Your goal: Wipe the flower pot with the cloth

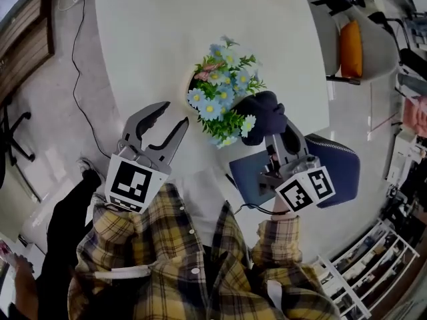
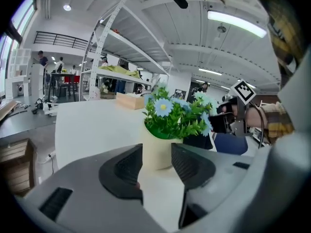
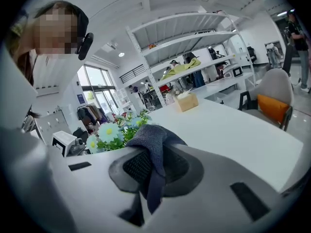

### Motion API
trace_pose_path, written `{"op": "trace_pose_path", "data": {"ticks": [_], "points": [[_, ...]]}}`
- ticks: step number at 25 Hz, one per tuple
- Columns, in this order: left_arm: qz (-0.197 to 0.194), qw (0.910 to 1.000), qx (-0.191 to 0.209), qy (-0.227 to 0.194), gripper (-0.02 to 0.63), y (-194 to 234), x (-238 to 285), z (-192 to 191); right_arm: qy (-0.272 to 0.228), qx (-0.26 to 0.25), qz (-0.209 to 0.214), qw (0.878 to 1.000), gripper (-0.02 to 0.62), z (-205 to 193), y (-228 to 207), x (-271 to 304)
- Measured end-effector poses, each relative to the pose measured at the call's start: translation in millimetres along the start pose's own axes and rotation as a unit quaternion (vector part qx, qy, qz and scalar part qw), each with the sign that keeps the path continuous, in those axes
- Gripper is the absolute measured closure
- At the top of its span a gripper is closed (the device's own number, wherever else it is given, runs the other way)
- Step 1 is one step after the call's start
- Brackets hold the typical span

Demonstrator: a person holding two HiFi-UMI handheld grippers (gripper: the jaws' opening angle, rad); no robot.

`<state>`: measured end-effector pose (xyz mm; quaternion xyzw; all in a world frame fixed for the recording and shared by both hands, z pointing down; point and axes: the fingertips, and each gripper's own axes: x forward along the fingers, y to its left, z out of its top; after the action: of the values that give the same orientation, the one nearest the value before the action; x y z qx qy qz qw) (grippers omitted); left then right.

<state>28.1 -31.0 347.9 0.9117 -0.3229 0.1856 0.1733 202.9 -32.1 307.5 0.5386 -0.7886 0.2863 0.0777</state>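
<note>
Where the flower pot stands on the white table, my left gripper hangs just left of it — jaws partly apart, empty. My right gripper clamps the dark cloth just right of the pot's flowers.

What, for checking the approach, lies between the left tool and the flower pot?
Only bare white table, in the left gripper view, separates the open left tool from the flower pot.

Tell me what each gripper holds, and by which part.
Right gripper: the cloth, pinched at a fold, the rest bunched above. Left gripper: nothing; jaws apart, flower pot ahead, untouched.
</note>
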Motion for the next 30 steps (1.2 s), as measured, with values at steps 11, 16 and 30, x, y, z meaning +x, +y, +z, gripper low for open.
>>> {"op": "trace_pose_path", "data": {"ticks": [11, 16, 30], "points": [[-0.022, 0.9994, 0.027, 0.001, 0.285, -10.9, 27.4, -24.1, 0.039, 0.009, 0.044, 0.998, 0.563, -32.0, 5.1, 35.8], [-0.032, 0.9984, 0.045, -0.014, 0.267, -10.8, 34.8, -21.1, 0.049, 0.019, 0.063, 0.997, 0.563, -40.5, 8.0, 48.6], [-0.032, 0.9946, 0.097, -0.015, 0.212, -15.0, 47.9, -24.7, 0.066, 0.03, 0.095, 0.993, 0.563, -58.0, 24.4, 64.7]]}}
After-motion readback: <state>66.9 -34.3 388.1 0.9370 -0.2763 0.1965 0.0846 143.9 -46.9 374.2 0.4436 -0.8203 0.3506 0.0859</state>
